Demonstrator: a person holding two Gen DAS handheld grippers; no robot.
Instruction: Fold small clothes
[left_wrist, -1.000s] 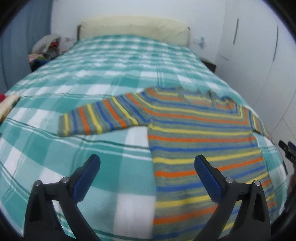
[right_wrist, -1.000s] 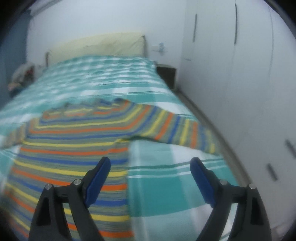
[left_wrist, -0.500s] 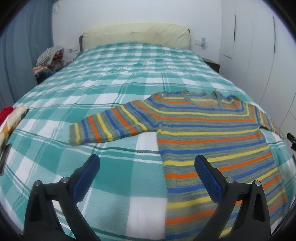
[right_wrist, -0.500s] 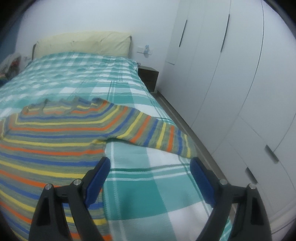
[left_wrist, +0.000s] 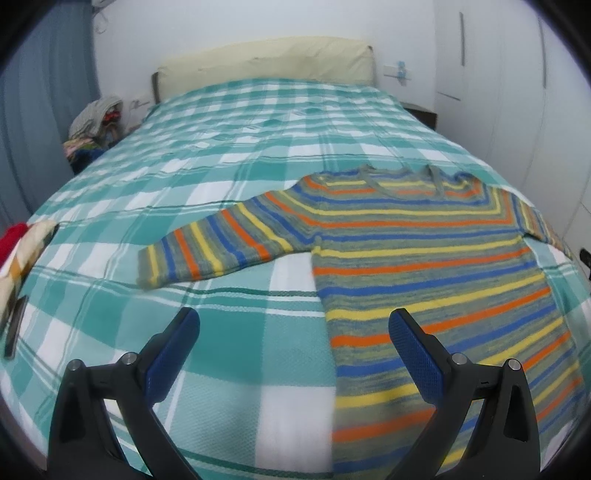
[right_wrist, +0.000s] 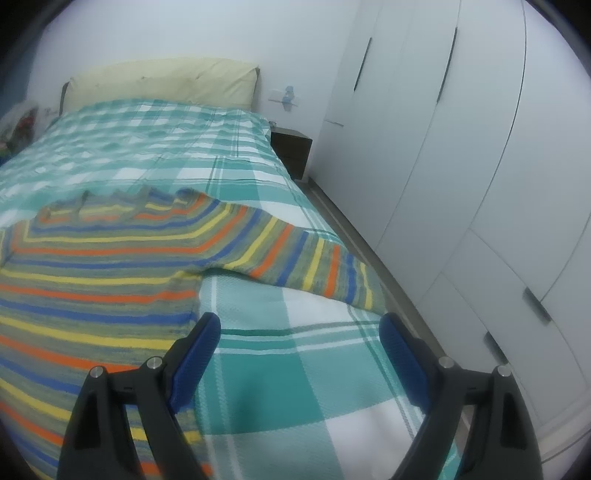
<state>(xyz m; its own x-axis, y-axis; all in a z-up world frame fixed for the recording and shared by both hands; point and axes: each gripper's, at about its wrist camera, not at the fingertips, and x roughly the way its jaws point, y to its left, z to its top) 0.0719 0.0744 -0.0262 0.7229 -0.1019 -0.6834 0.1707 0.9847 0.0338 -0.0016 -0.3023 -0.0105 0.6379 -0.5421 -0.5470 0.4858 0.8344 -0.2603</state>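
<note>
A small striped sweater (left_wrist: 417, 258) in grey, orange, yellow and blue lies flat on the bed, both sleeves spread out. Its left sleeve (left_wrist: 221, 245) reaches toward the bed's left side. In the right wrist view the sweater (right_wrist: 103, 266) fills the left, and its right sleeve (right_wrist: 310, 258) runs to the bed's right edge. My left gripper (left_wrist: 293, 334) is open and empty above the blanket, near the sweater's lower left side. My right gripper (right_wrist: 299, 339) is open and empty above the blanket, just right of the sweater's body and below the right sleeve.
The bed has a teal and white checked blanket (left_wrist: 229, 155) and a cream headboard (left_wrist: 266, 62). White wardrobe doors (right_wrist: 461, 147) line the right side and a dark nightstand (right_wrist: 291, 147) stands beside the bed. Folded clothes (left_wrist: 22, 243) lie at the left edge; a clothes pile (left_wrist: 96, 122) sits beyond the bed.
Both grippers have shifted outward: the left view now shows more of the left sleeve and bed, the right view more of the right sleeve and wardrobe. The sweater has not moved.
</note>
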